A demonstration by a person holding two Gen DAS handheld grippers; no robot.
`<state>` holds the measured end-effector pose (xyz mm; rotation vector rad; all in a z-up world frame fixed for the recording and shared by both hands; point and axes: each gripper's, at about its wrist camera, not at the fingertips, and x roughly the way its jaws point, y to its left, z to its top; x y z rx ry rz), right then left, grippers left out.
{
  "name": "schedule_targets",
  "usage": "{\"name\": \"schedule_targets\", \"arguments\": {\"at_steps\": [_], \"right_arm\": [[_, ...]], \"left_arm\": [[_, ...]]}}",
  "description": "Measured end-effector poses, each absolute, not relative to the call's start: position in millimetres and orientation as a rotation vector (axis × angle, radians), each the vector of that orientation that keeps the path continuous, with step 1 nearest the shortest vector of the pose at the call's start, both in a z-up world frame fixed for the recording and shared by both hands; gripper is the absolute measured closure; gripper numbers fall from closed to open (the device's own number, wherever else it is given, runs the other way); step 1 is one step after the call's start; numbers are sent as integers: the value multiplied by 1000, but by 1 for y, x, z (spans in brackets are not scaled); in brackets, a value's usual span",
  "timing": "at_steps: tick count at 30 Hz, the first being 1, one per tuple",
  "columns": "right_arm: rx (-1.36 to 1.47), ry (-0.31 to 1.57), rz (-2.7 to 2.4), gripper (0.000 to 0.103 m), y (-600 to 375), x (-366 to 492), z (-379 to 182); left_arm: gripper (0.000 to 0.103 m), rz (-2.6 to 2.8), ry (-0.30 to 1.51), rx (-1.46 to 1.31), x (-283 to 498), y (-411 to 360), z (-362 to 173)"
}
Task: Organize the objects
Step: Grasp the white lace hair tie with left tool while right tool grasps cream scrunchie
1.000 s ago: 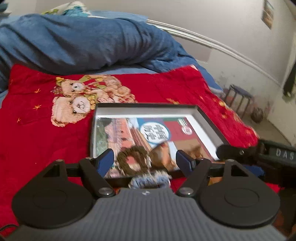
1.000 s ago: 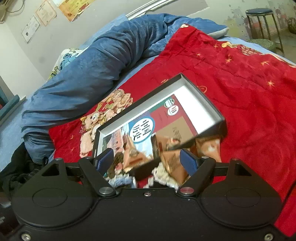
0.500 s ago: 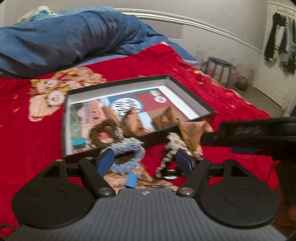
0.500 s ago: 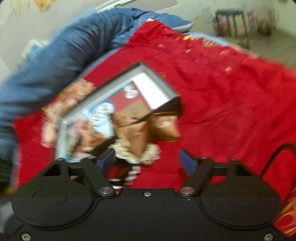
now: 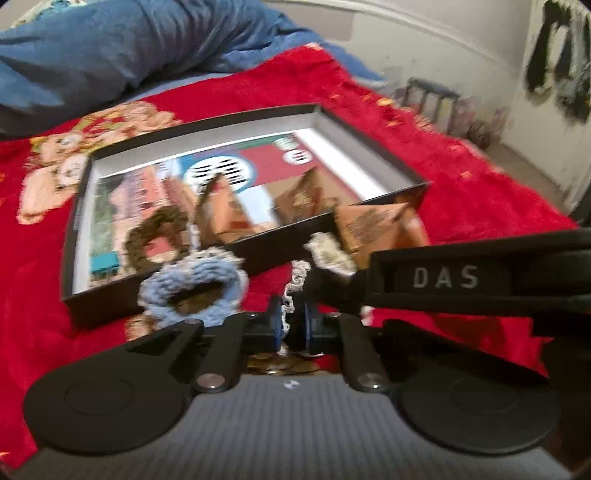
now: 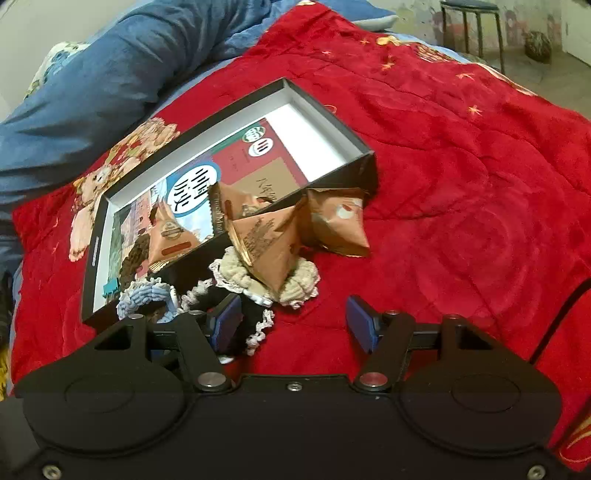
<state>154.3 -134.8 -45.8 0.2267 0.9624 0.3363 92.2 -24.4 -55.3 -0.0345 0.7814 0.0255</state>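
A black shallow box [image 5: 280,243] [image 6: 354,136] lies on the red blanket, with a brown scrunchie [image 5: 159,236] and a snack packet [image 6: 168,236] inside. In front of it sit a light blue scrunchie [image 5: 192,284] [image 6: 144,293], a beige scrunchie [image 6: 299,286] and two brown snack packets [image 6: 266,243] [image 6: 340,225]. My left gripper [image 5: 291,325] is shut on the white lace edge of a black scrunchie [image 5: 290,295] [image 6: 255,321]. My right gripper [image 6: 293,326] stands open over bare blanket, its left pad beside that black scrunchie; its body [image 5: 443,277] crosses the left wrist view.
A blue duvet [image 6: 129,62] is bunched along the far side of the bed. The red blanket [image 6: 461,184] spreads wide to the right. A stool [image 6: 472,26] stands on the floor beyond the bed's edge.
My left gripper dropped toward the pile in front of the box and its jaws shut on the lace-trimmed scrunchie. My right gripper sank closer to the packets and its jaws narrowed.
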Motion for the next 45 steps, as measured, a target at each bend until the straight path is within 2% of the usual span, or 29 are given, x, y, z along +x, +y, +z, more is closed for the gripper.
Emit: {"name": "schedule_targets", "arguments": {"at_steps": [5,10,29,35,40,45], "right_arm": [[284,974,362,40,-135,162,-52],[324,982,387,40,-137,166,-56],[265,943,424,45,-105,182,-72],[200,935,433,62,-98,174,-68],[243,924,450,85,-105,168,-64],[310,910,461,88,-115,164,-59]], "left_arm": [[91,83,790,-100,87,-13,-45],[91,184,778,-34,84,-9,-39],[90,276,795,-30,85,3,-34],[90,280,793,-34,86,4,-35],[90,282,790,-43,85,5,-34],[90,273,774,-51,84,5,-32]]}}
